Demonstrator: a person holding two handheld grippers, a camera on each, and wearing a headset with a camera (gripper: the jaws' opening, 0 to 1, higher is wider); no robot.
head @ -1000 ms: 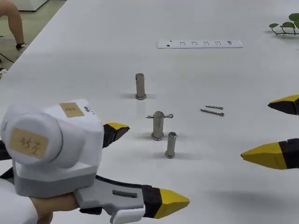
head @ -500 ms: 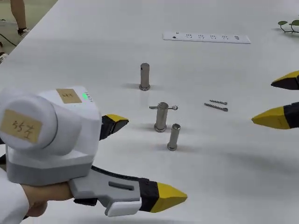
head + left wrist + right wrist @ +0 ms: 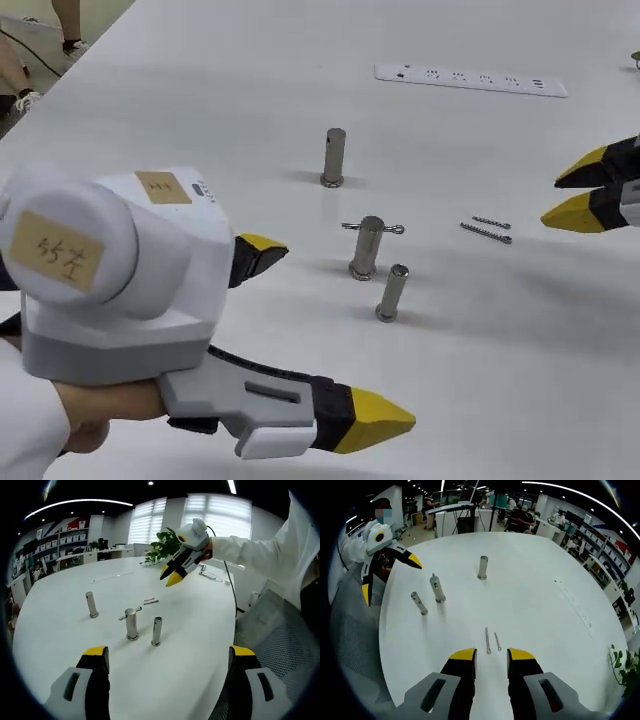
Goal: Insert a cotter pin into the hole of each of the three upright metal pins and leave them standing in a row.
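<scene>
Three upright metal pins stand on the white table: a far pin (image 3: 332, 158), a middle pin (image 3: 367, 248) with a cotter pin (image 3: 375, 228) through its top, and a near pin (image 3: 391, 293). Two loose cotter pins (image 3: 486, 232) lie to their right. My right gripper (image 3: 567, 194) hovers open just right of the loose pins, which lie straight ahead of its jaws (image 3: 488, 640). My left gripper (image 3: 325, 340) is wide open and holds nothing, at the near left, facing the three pins (image 3: 131, 624).
A white power strip (image 3: 470, 80) lies flat at the far side of the table. A potted plant (image 3: 162, 545) stands beyond the right gripper (image 3: 176, 570). Office desks, shelves and people fill the room behind.
My right gripper's jaws have narrowed and it has moved in toward the loose cotter pins. The head camera has shifted; the pins stand as before. The left gripper stays put.
</scene>
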